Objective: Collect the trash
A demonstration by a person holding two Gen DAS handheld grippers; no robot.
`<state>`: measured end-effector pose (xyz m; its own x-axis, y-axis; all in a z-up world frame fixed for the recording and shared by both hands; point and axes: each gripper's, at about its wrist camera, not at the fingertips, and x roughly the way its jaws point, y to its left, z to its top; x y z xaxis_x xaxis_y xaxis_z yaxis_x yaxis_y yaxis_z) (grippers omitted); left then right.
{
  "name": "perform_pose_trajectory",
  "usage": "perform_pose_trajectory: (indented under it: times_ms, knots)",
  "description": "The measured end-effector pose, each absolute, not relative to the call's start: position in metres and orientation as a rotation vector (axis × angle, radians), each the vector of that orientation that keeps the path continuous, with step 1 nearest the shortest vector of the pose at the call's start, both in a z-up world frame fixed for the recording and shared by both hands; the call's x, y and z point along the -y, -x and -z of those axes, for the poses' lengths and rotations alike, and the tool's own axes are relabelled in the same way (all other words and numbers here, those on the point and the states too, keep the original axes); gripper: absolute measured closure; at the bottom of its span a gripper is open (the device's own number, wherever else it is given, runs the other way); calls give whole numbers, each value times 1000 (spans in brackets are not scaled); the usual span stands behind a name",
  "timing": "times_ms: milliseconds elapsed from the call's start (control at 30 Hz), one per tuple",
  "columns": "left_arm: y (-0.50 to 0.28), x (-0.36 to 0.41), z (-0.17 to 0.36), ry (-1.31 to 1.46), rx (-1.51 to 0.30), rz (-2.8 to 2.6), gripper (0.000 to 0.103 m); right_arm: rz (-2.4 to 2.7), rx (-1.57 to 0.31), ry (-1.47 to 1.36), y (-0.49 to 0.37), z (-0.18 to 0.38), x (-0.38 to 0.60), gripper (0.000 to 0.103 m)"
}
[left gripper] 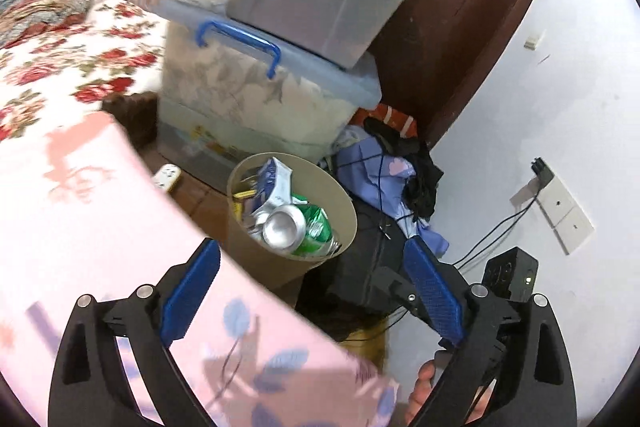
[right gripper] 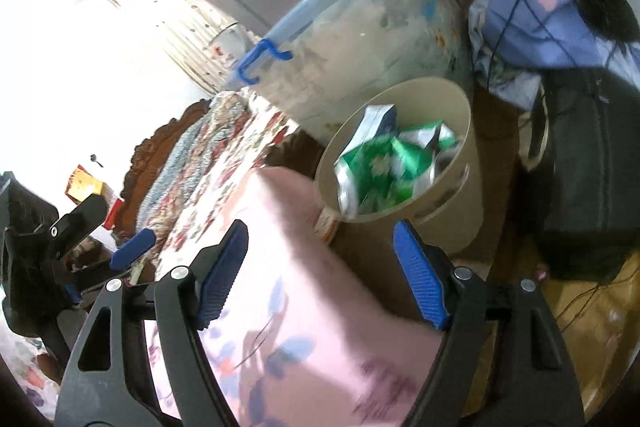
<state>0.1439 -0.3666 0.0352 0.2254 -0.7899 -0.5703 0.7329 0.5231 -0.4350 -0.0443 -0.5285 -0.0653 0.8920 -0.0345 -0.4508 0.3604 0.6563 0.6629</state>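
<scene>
We hold both grippers over the edge of the bed, pointed at the beige trash bin that stands on the floor just beside the stacked storage boxes. The left gripper has its jaws spread wide and nothing between them; the right gripper is spread just as wide and also carries nothing.

In the left wrist view the bin sits just above centre, straight ahead between the fingers, its mouth tilted toward us. Inside lie a crushed green can, its silver end facing the camera and its long axis running toward the lower right of the frame, and a blue-and-white carton above it. In the right wrist view the bin lies up and slightly right of the gripper, with green crumpled packaging filling it.

The pink blanket fills the lower left of both frames and lies between us and any further trash. Neither gripper looks clearly nearer to the bin. Motion blur spoils the print: the green packaging seems to carry white flower-like marks, but we can read no brand or lettering.
</scene>
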Motion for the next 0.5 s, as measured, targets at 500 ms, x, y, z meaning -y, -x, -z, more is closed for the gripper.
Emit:
perform_pose_trajectory:
  times_ms: [500]
  knots:
    - [-66, 163, -104, 157, -643, 926, 9, 190, -444, -694, 101, 14, 390, 11]
